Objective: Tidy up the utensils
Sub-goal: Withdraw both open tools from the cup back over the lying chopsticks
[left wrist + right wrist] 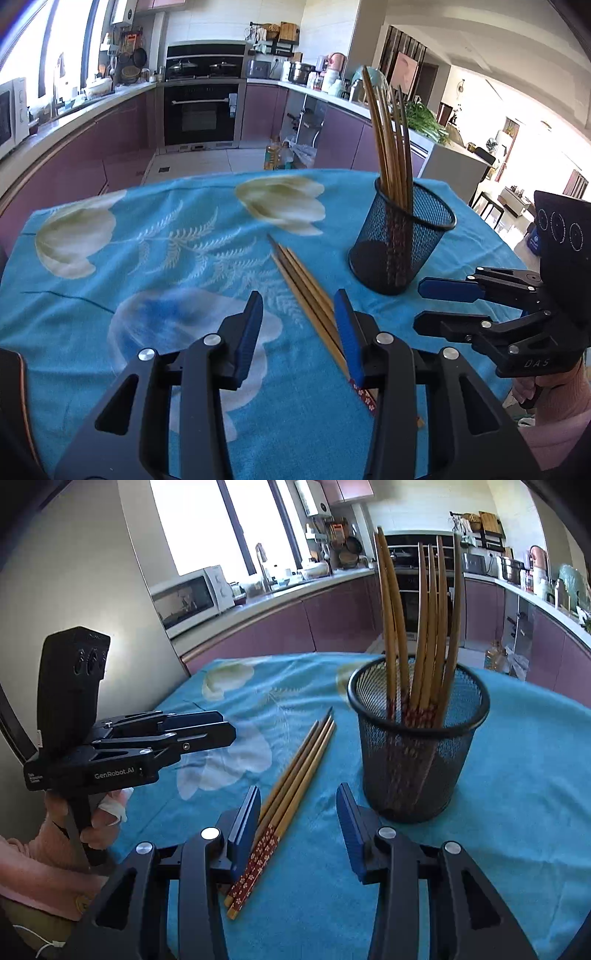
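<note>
Three wooden chopsticks (pixel 303 284) with red patterned ends lie side by side on the blue floral cloth; they also show in the right wrist view (pixel 295 775). A black mesh cup (pixel 400 236) holds several upright chopsticks; it also shows in the right wrist view (pixel 417 738). My left gripper (pixel 298 306) is open and empty, its right finger over the loose chopsticks. My right gripper (pixel 298 801) is open and empty, with the chopsticks' red ends by its left finger. Each gripper shows in the other's view: the right gripper (pixel 443 304), the left gripper (pixel 221 727).
The blue cloth (pixel 155 240) covers a round table whose far edge drops to the kitchen floor. Purple cabinets, an oven and a microwave (pixel 188 598) stand beyond. A phone-like dark object (pixel 14 387) lies at the left edge.
</note>
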Available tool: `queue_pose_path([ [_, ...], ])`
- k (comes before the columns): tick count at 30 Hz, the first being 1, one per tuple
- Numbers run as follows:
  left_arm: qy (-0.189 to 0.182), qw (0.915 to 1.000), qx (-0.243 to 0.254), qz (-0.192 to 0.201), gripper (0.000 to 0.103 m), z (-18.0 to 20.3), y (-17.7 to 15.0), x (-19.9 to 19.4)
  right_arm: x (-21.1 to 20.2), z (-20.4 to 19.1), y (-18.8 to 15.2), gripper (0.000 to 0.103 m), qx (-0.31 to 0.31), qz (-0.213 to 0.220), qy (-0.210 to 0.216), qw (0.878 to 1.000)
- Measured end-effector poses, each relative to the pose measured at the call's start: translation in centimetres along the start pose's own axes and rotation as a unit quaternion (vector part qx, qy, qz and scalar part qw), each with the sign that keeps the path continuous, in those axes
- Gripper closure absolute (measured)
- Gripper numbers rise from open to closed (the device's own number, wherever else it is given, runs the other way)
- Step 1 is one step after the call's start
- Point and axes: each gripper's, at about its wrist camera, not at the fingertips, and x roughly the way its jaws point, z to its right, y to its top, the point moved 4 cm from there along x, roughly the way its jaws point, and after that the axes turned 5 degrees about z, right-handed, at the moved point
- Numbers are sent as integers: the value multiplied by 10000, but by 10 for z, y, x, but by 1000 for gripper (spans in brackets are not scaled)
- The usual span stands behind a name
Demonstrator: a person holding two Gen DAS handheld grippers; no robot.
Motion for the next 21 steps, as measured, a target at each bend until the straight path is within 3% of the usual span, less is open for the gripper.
queue_pose_path([
  [10, -35, 9990, -10, -435, 63, 5, -28, 21, 23, -8, -20, 62, -4, -334, -208, 9992],
  [21, -54, 9978, -11, -657, 63, 7, -34, 33, 32, -14, -18, 63, -179, -417, -372, 9983],
])
